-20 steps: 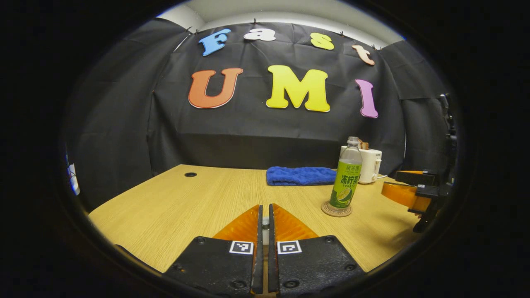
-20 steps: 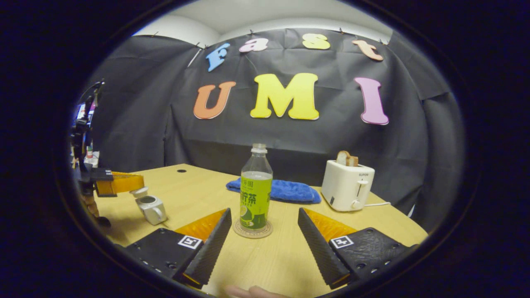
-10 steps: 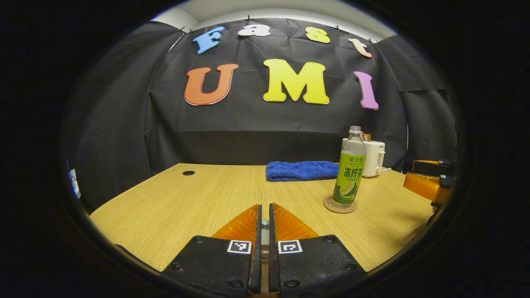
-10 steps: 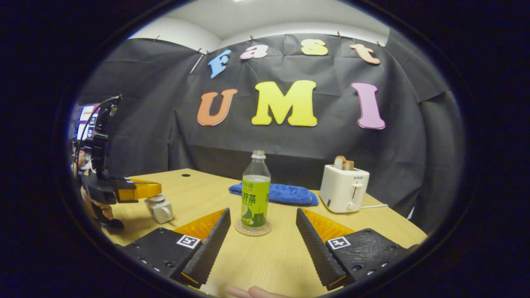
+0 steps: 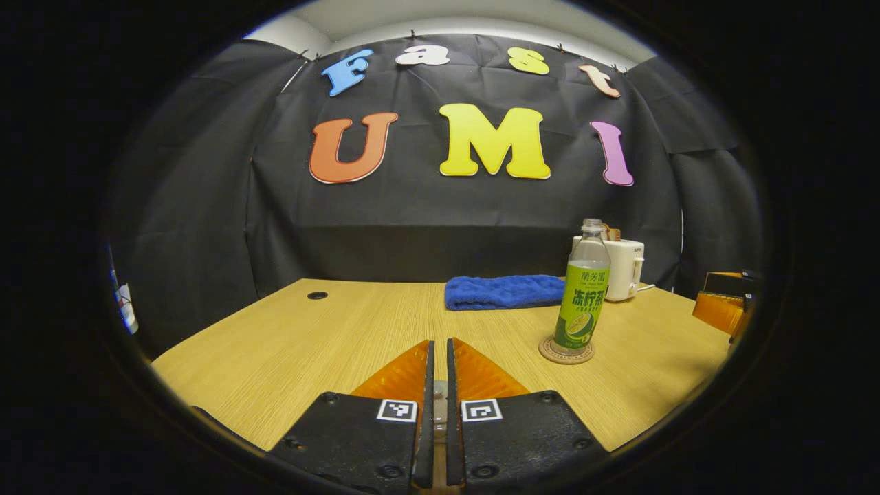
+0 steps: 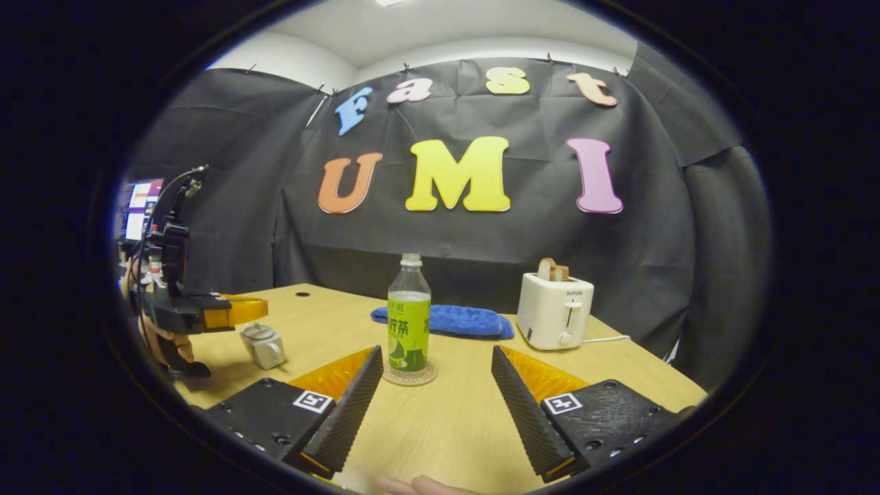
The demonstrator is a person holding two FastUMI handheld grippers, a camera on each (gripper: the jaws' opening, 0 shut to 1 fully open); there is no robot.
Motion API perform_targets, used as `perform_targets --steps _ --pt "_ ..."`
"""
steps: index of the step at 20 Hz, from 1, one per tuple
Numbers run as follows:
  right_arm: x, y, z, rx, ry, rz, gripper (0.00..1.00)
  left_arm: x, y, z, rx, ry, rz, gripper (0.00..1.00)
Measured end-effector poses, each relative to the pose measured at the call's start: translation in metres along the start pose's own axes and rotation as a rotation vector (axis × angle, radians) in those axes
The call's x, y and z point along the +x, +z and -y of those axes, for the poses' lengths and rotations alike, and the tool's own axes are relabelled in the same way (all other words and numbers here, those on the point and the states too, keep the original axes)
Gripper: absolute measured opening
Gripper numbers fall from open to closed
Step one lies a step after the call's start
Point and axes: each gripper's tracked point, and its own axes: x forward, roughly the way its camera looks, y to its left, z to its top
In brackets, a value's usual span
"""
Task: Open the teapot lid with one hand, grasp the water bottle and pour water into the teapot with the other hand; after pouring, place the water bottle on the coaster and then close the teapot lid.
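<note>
Water bottle [image 6: 409, 320] upright on coaster [image 6: 410, 375]: light, smooth plastic, grip mid-label. Right gripper [image 6: 435, 385] spread wide; left gripper [image 5: 436, 385] closed, apparently empty.

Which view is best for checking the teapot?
Right gripper view: the teapot sits on the table below the left gripper, lid on. In the left gripper view the left gripper's own shut fingers point past it.

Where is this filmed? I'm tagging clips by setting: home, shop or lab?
Most likely a lab recording booth, not a home: black cloth walls off one wooden table, and the toaster, towel and bottle look like staged props.
</note>
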Motion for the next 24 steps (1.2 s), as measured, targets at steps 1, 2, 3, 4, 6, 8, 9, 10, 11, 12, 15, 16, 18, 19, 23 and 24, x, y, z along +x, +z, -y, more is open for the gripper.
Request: perform_targets --steps 1,2,3,4,6,8,9,10,11,12,15,16,18,19,23,24 --pt "-0.004 0.001 0.001 0.002 -0.001 0.002 0.95 -0.005 0.004 0.003 0.0 -0.004 0.002 0.1" --pt "-0.008 0.002 0.003 0.003 -0.005 0.004 0.95 -0.01 0.009 0.004 0.0 -0.005 0.013 0.1" --pt "-0.012 0.004 0.004 0.003 -0.01 0.007 0.95 -0.016 0.015 0.006 -0.001 -0.007 0.024 0.1" --pt "-0.017 0.005 0.004 0.002 -0.013 0.009 0.95 -0.022 0.021 0.01 -0.002 -0.012 0.033 0.1" --pt "-0.029 0.009 0.005 -0.002 -0.021 0.015 0.98 -0.034 0.028 0.012 -0.006 -0.014 0.044 0.1" --pt "-0.04 0.013 0.005 0.002 -0.032 0.022 0.98 -0.048 0.031 0.015 -0.019 -0.012 0.041 0.12" --pt "-0.046 0.016 0.007 0.006 -0.045 0.027 0.95 -0.054 0.032 0.016 -0.027 -0.01 0.04 0.19" --pt "-0.054 0.018 0.01 0.009 -0.06 0.033 0.95 -0.061 0.033 0.018 -0.034 -0.008 0.041 0.21" --pt "-0.061 0.02 0.013 0.015 -0.074 0.038 0.95 -0.068 0.034 0.019 -0.037 -0.003 0.043 0.24" --pt "-0.068 0.021 0.014 0.024 -0.086 0.04 0.95 -0.075 0.034 0.021 -0.035 -0.002 0.038 0.27" --pt "-0.088 0.021 0.021 0.044 -0.125 0.019 0.95 -0.096 0.033 0.02 -0.015 0.028 0.025 0.57" --pt "-0.094 0.023 0.024 0.054 -0.134 0.01 0.95 -0.105 0.035 0.021 -0.011 0.032 0.029 0.62" --pt "-0.109 0.026 0.023 0.081 -0.137 0.002 0.98 -0.121 0.041 0.026 -0.01 0.027 0.039 0.71" --pt "-0.116 0.029 0.025 0.089 -0.136 0.004 0.98 -0.128 0.044 0.027 -0.012 0.02 0.047 0.78" --pt "-0.145 0.041 0.032 0.095 -0.156 0.021 0.95 -0.162 0.057 0.025 -0.013 0.039 0.078 1.0" --pt "-0.151 0.045 0.032 0.089 -0.157 0.03 0.95 -0.17 0.058 0.026 -0.012 0.039 0.083 1.0"
